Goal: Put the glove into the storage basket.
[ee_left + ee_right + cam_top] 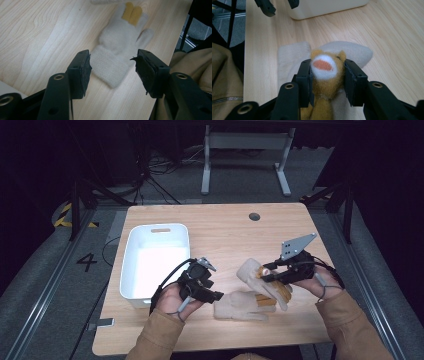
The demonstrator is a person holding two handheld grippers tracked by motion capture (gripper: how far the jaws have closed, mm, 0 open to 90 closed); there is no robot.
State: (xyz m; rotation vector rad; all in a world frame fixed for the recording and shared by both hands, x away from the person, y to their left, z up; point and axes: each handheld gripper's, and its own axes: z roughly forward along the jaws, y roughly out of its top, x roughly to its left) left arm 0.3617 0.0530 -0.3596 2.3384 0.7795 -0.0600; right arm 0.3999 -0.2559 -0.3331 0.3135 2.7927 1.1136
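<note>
Two cream knitted gloves with orange-tan fingers are near the table's front edge. One glove (239,306) (120,37) lies flat, its cuff toward my left gripper (218,295) (112,56). That gripper's jaws stand open either side of the cuff, apart from it. My right gripper (265,273) (327,65) is shut on the second glove (250,271), squeezing its fuzzy tan part with a white and orange patch (324,72). More of its cream cloth (354,51) spreads on the wood beyond the jaws.
A white plastic bin (155,262) (324,7) stands on the left part of the wooden table (225,230), close beside my left hand. A round cable hole (254,216) is at the far edge. Tan sleeves come in from the front edge.
</note>
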